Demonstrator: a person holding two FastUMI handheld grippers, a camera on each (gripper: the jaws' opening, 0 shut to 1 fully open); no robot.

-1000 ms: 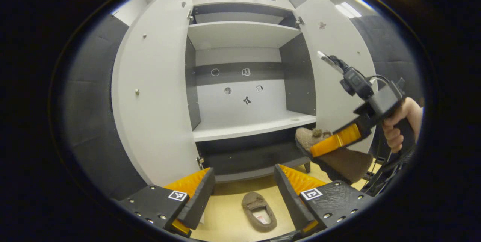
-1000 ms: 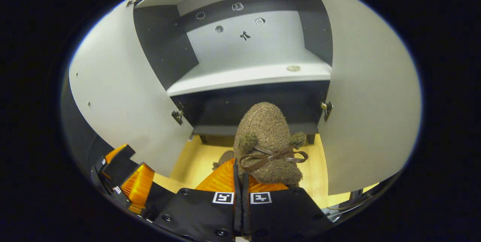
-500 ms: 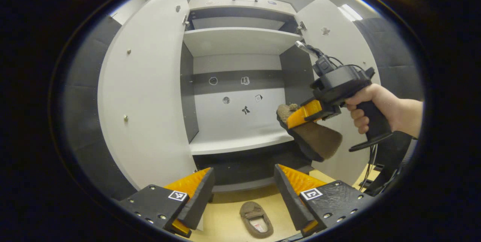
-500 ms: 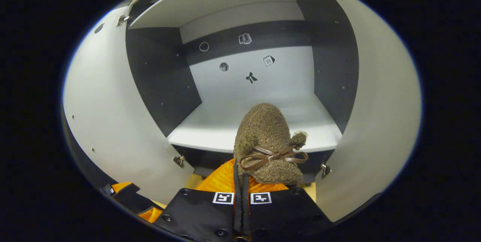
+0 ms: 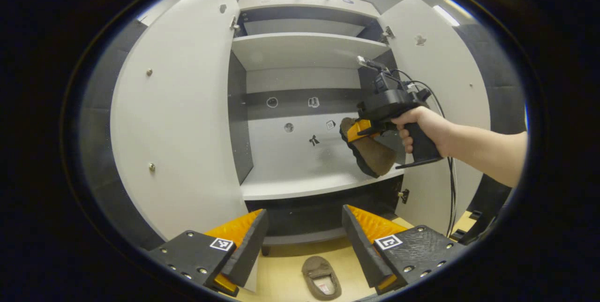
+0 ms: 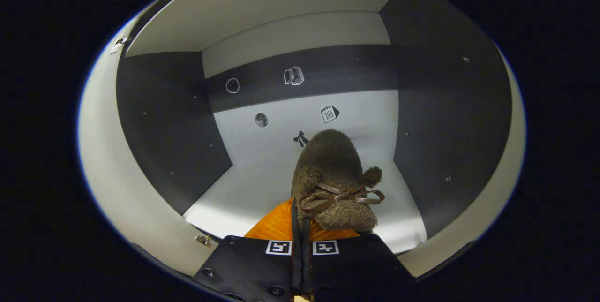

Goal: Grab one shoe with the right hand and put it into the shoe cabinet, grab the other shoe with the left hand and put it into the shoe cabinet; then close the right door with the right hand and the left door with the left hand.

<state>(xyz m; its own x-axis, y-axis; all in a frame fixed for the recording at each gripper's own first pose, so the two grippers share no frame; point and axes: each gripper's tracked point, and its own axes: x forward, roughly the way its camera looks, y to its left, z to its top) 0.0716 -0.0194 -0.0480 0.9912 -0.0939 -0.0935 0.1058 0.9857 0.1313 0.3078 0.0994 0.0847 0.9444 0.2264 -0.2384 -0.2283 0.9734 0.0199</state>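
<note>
A brown fuzzy slipper with a leather bow is clamped in my right gripper, toe pointing into the shoe cabinet above its middle shelf. In the left gripper view that same slipper hangs sole-down over the shelf, with the right gripper and a hand behind it. The other brown slipper lies on the wooden floor below the cabinet. My left gripper stands open above it, well clear of it.
Both cabinet doors stand wide open, the left door and the right door. An upper shelf sits above. A cable hangs from the right gripper. Small stickers dot the cabinet's back wall.
The right gripper carried its slipper up and forward from below the shelf into the cabinet, over the middle shelf. The left gripper backed off slightly; the floor slipper sits lower in its view.
</note>
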